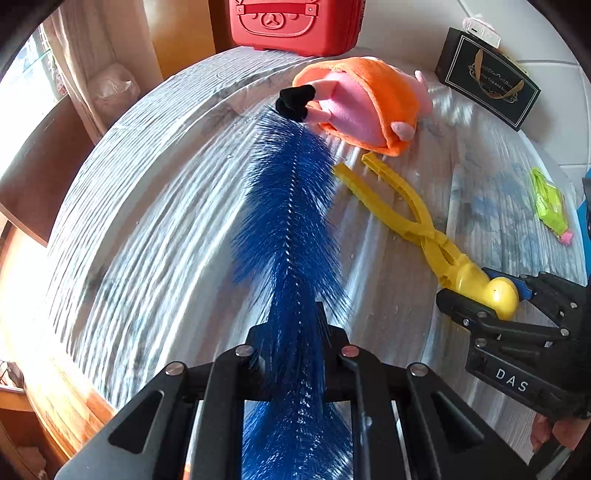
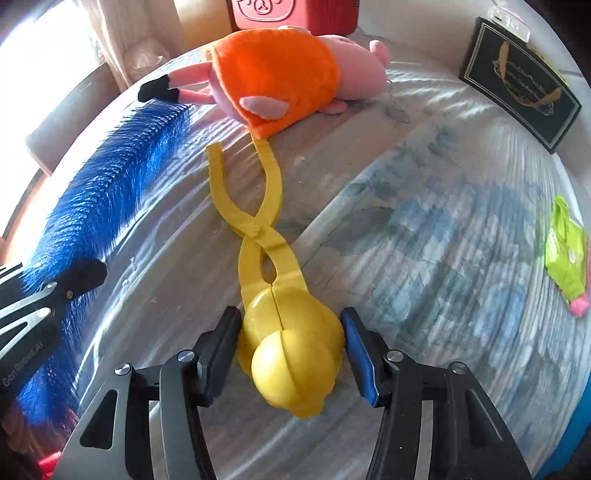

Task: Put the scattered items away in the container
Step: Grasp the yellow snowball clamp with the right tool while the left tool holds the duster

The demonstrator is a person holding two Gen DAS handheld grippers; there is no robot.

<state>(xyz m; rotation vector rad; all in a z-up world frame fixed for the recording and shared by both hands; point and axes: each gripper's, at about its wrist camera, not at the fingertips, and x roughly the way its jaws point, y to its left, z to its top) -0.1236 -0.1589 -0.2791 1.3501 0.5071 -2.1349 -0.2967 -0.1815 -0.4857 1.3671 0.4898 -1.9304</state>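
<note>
The left gripper (image 1: 295, 354) is squeezed tight on the blue brush (image 1: 291, 221); the brush sticks out far ahead, and its tip is just by the black feet of the pig toy (image 1: 365, 107); the right gripper (image 2: 291, 354) has its fingers (image 2: 221, 343) on both sides of the round head of the yellow clamp (image 2: 291, 343); the left pad seems to touch it, but a thin gap shows at the right pad, so the grip does not look tight yet. The clamp lies on the table (image 2: 424, 295), with its two long handles pointing at the pig toy; one handle end is tucked under the toy's orange dress. A green packet (image 2: 567, 254) lies far off to the right; the red box (image 1: 295, 26) stands at the back edge, behind the pig toy; I think that is the container.

What could go wrong: the head is round and smooth, so it could pop out of the fingers when they close; the tucked handle could drag the pig toy along when the clamp goes up; the long brush is bendy, so it could droop and sweep things on the way to the box; the two grippers are near each other, so they might bump.
</note>
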